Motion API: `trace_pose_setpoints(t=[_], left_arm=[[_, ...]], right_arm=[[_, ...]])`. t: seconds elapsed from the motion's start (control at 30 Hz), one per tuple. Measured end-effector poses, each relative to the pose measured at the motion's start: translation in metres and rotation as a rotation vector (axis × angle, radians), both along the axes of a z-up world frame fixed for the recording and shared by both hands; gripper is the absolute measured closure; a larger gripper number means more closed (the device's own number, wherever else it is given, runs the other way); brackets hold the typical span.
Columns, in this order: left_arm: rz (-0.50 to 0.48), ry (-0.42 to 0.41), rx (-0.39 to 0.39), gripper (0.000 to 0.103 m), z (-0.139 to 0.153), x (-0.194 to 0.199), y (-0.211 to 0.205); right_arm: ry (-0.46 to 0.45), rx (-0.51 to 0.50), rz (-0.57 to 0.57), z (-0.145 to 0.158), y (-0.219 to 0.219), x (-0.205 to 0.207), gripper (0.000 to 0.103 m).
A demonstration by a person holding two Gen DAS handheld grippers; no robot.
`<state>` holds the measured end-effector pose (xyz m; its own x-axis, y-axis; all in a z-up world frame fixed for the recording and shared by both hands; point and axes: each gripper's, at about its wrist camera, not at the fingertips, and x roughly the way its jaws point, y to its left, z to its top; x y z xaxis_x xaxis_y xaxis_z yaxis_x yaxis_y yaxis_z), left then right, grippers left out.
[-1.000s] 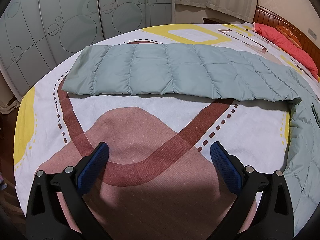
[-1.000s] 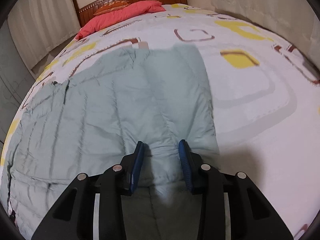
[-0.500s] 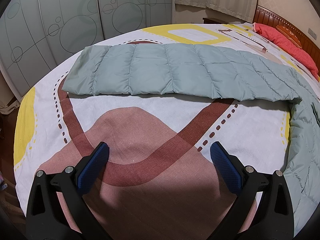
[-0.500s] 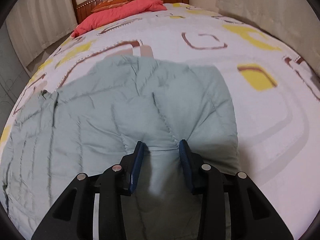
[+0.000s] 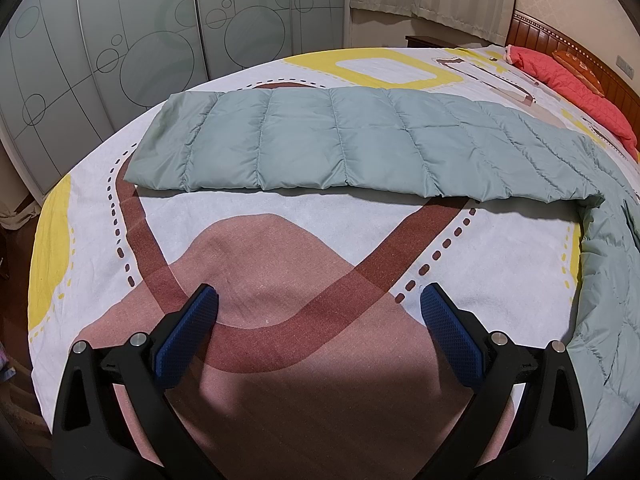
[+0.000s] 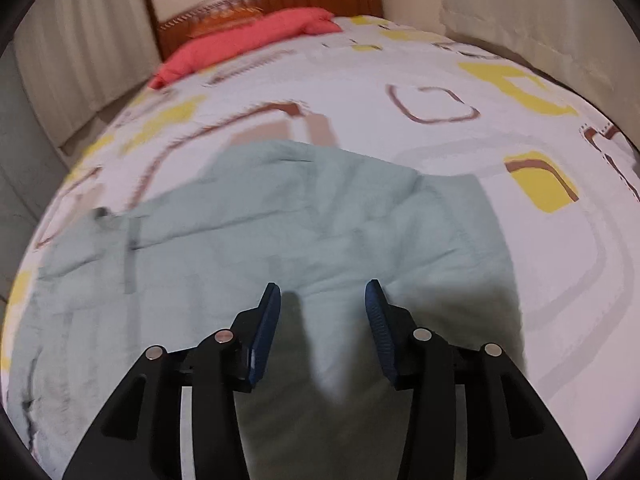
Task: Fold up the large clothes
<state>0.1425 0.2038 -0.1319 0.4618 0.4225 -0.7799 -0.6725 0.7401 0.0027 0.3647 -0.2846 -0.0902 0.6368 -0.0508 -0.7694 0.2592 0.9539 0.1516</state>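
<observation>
**Observer:** Where is the garment, and what are you holding?

**Operator:** I see the grey-green padded coat spread over the patterned bedsheet, filling the middle and lower left of my right wrist view. My right gripper is opening its jaws over a folded-in flap; cloth sits between the pads but they no longer pinch it, so I judge I am letting the fold rest. In my left wrist view a long sleeve runs across the upper half, laid out flat, probably waiting to be folded in. My left gripper hangs wide open over bare sheet, holding nothing

**Observer:** What differs from a second ago?

**Operator:** My right jaws stood narrower, nipping the flap, and the coat's far edge sat higher in frame. The left view is unchanged
</observation>
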Motion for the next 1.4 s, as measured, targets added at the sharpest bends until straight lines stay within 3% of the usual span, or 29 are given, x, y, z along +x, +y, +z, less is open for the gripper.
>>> trace_pose_setpoints(t=[0.13,0.27,0.4,0.5,0.6,0.67,1.1,1.23,1.4], left_arm=[[0.0,-0.001,0.0,0.002,0.0,0.0,0.0],[0.0,-0.001,-0.001,0.002,0.0,0.0,-0.001],[0.0,-0.002,-0.001,0.002,0.0,0.0,0.0],[0.0,-0.002,-0.001,0.002,0.0,0.0,0.0],[0.0,-0.002,-0.001,0.002,0.0,0.0,0.0],[0.0,-0.002,-0.001,0.002,0.0,0.0,-0.001],[-0.003,-0.013,-0.054,0.002,0.003,-0.002,0.005],[-0.016,-0.068,-0.118,0.002,0.01,-0.01,0.014],[0.017,-0.21,-0.213,0.002,0.018,-0.032,0.036]], right_arm=[[-0.025,0.004,0.087,0.005,0.039,-0.02,0.057],[0.041,-0.063,0.143,-0.024,0.067,-0.018,0.053],[0.034,-0.047,0.126,-0.015,0.067,-0.029,0.052],[-0.001,-0.068,0.107,-0.006,0.066,-0.048,0.045],[0.017,-0.112,0.109,-0.019,0.068,-0.051,0.045],[0.018,-0.088,0.1,-0.028,0.062,-0.05,0.043],[-0.003,-0.066,0.091,-0.033,0.056,-0.049,0.041],[-0.008,-0.06,0.092,-0.034,0.057,-0.05,0.04],[-0.014,-0.057,0.094,-0.035,0.056,-0.05,0.039]])
